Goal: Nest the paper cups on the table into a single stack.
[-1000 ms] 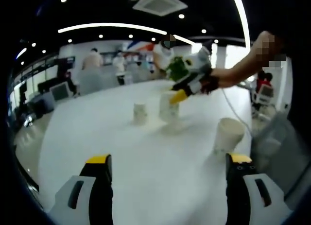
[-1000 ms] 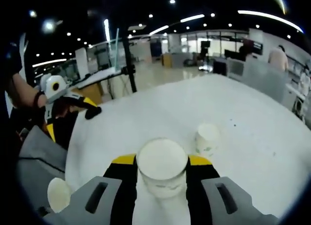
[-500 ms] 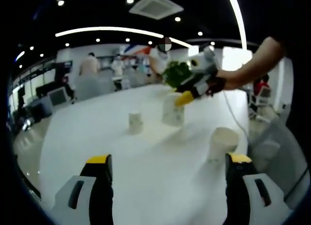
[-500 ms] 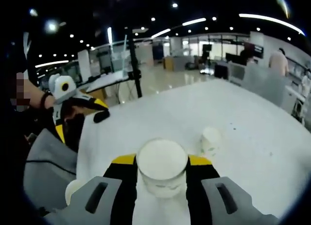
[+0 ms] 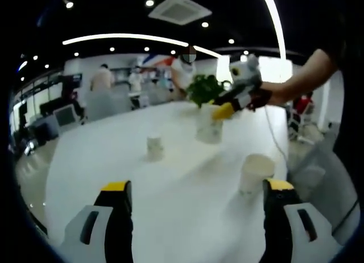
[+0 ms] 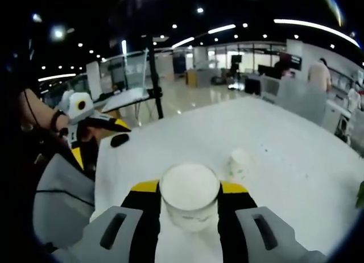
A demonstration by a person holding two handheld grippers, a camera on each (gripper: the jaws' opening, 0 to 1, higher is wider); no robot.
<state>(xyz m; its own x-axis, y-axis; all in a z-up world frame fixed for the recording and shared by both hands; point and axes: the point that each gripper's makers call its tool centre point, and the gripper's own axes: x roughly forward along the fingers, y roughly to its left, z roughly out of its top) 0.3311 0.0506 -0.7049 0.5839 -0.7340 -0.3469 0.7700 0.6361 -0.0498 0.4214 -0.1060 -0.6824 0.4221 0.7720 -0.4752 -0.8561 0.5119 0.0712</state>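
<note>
In the left gripper view my left gripper [image 5: 193,197] stands open over the white table [image 5: 131,178], nothing between its jaws. A white paper cup [image 5: 254,174] stands near its right jaw, and a smaller-looking cup [image 5: 154,147] stands farther off. Beyond them the right gripper [image 5: 227,108] holds a third cup [image 5: 209,128] above the table. In the right gripper view my right gripper [image 6: 189,196] is shut on that cup [image 6: 189,198], seen from above. One cup [image 6: 239,163] stands on the table [image 6: 284,161] ahead. The left gripper [image 6: 111,135] shows at the left, held by a hand.
A green plant [image 5: 203,90] stands at the table's far edge. Several people [image 5: 103,78] stand and sit in the office behind, near monitors [image 5: 69,107]. A grey chair [image 6: 62,200] stands by the table's left side in the right gripper view.
The right gripper has lifted its cup and carried it rightward and farther away. Both views have shifted slightly with the hands. The standing cups kept their places on the table.
</note>
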